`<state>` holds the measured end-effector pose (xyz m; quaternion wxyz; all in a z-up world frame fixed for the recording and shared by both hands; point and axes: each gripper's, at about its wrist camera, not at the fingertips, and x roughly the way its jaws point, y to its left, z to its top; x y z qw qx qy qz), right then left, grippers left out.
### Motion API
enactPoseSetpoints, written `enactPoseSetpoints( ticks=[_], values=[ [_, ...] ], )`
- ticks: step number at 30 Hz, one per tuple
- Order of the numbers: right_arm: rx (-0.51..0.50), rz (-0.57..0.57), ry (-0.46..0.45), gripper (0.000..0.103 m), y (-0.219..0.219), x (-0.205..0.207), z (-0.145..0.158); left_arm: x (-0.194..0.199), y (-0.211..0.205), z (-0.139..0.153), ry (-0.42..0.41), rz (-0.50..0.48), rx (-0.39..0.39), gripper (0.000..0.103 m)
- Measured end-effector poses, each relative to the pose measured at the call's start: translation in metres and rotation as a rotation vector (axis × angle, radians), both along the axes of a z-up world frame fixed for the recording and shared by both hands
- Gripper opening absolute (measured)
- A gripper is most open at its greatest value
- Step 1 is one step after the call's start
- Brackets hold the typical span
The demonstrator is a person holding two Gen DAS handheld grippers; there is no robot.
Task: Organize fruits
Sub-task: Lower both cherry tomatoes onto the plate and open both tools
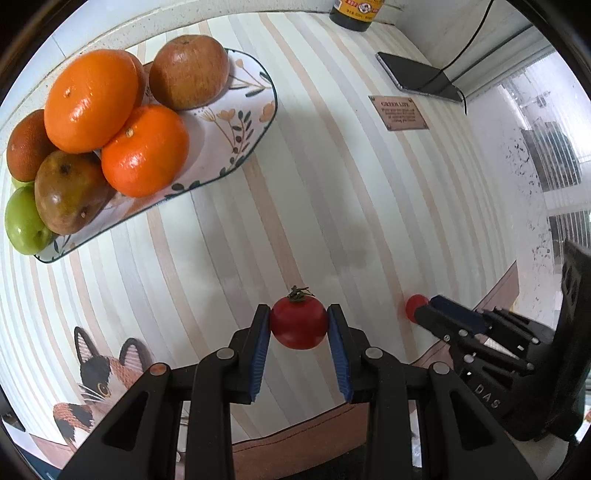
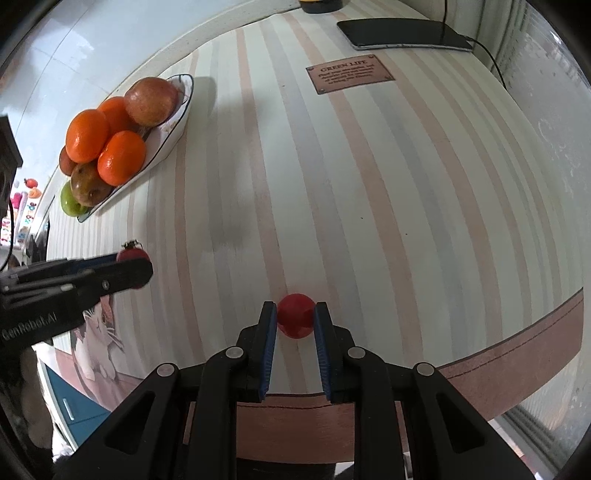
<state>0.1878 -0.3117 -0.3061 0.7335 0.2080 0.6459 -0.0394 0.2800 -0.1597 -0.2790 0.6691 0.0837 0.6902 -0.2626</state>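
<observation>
Stemmed tomato [image 1: 299, 322]: held between the blue pads of the left tongs [image 1: 298, 325], both pads touching its sides. It reads as lifted off the table [image 1: 332, 184]; the right wrist view shows it up in the tongs [image 2: 133, 258] with the striped cloth some way behind. Calyx points up and slightly away from the camera. Body is near round, so there is no real long axis; the stem axis stands roughly upright, crosswise to the squeeze. Judgement: gripped across the equator so the stem stays clear of the pads and the fruit cannot roll out.

Second red fruit [image 2: 295, 315]: smaller, no stem visible. It sits between the pads of the right tongs [image 2: 295, 320], which are narrowed onto it; the pads appear to touch both sides. Cannot tell whether it rests on the table or is just off it. Round, orientation not readable. In the left view it shows only as a red edge [image 1: 415, 304] past the right tongs' tip.

Plate [image 1: 255, 110]: oval, floral print, at the table's far left, well apart from both tongs. It carries oranges [image 1: 92, 103], an apple [image 1: 190, 72], a mango [image 1: 66, 192] and a green fruit [image 1: 22, 221], piled toward one end; the end nearer the apple is bare. Judgement: likely destination for both red fruits.

Also on the table: phone [image 2: 402, 33] with cable, bottle [image 1: 356, 14] at the far edge.
</observation>
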Motion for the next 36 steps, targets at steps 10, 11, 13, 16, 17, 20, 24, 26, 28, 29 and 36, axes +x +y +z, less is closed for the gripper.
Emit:
enactPoseSetpoints(
  ticks=[10, 11, 13, 16, 17, 20, 24, 26, 28, 29, 36],
  values=[
    [0.055, -0.013, -0.009, 0.023, -0.009, -0.004, -0.003, 0.025, 0.003, 0.024, -0.040, 0.057, -0.040, 0.028],
    [0.065, -0.026, -0.011, 0.023, -0.012, -0.004, -0.003, 0.026, 0.002, 0.026, -0.043, 0.058, -0.042, 0.028],
    [0.114, -0.067, -0.018, 0.023, -0.021, -0.005, -0.003, 0.027, 0.001, 0.029, -0.057, 0.062, -0.046, 0.028],
    [0.199, -0.125, -0.030, 0.023, -0.031, -0.001, -0.002, 0.027, 0.000, 0.035, -0.112, 0.054, -0.027, 0.028],
    [0.223, -0.142, -0.036, 0.023, -0.035, 0.001, -0.001, 0.027, -0.001, 0.038, -0.142, 0.043, -0.017, 0.028],
    [0.322, -0.205, -0.062, 0.023, -0.051, 0.013, 0.000, 0.031, -0.002, 0.042, -0.159, 0.030, -0.017, 0.028],
    [0.465, -0.275, -0.126, 0.023, -0.069, 0.041, 0.005, 0.056, -0.002, 0.044, -0.098, 0.063, -0.057, 0.028],
    [0.515, -0.285, -0.169, 0.023, -0.073, 0.064, 0.011, 0.076, -0.005, 0.045, -0.046, 0.087, -0.079, 0.028],
    [0.555, -0.279, -0.195, 0.023, -0.071, 0.088, 0.013, 0.097, -0.010, 0.048, -0.020, 0.095, -0.082, 0.028],
    [0.570, -0.278, -0.205, 0.023, -0.069, 0.101, 0.013, 0.104, -0.014, 0.050, -0.024, 0.091, -0.075, 0.028],
    [0.656, -0.291, -0.163, 0.023, -0.055, 0.144, -0.009, 0.147, -0.037, 0.036, 0.032, 0.008, 0.060, 0.029]
  ],
)
